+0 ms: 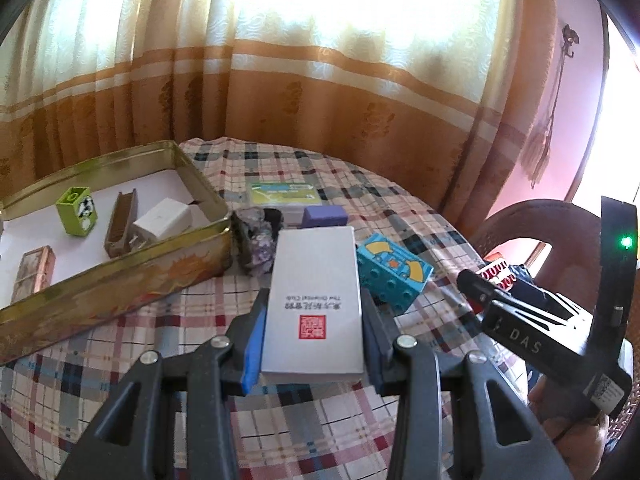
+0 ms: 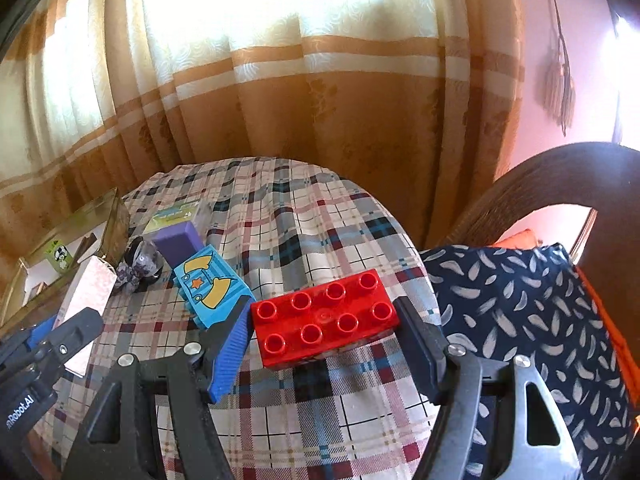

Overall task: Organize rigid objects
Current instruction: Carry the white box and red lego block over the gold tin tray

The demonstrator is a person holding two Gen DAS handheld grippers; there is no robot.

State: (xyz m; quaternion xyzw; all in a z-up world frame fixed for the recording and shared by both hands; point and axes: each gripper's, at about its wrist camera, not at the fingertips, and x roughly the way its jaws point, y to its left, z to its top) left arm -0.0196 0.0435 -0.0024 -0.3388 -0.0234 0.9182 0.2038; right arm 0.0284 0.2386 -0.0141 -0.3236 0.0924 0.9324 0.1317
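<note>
Two handheld grippers work over a round table [image 1: 304,432] covered in a plaid cloth, before drawn cream-and-orange curtains [image 1: 320,92]. The left gripper [image 1: 314,332] is clamped on a slim white box [image 1: 314,304] printed with a red seal, its blue-padded fingers [image 1: 253,344] pressing both long sides; whether the box rests on the cloth or hangs just above it cannot be told. To its left stands an open gold tin [image 1: 120,276], holding a green block with a cartoon face [image 1: 76,216], a white charger [image 1: 162,220], a brown open case [image 1: 122,224] and a copper-coloured case [image 1: 34,272]. Between the tin and the box lies a crumpled dark bundle [image 1: 256,240]. Beyond the box sit a purple block [image 1: 324,216] and a green-topped flat packet [image 1: 284,194]; just right of it lies a light blue toy brick [image 1: 394,276] with yellow shapes.

The right gripper [image 2: 326,316] grips a red eight-stud brick [image 2: 326,316] by its two short ends, at the table's right edge, near the blue brick. A cushion patterned with white feathers [image 2: 532,312] lies on a dark wooden chair [image 2: 532,188] beside the table
</note>
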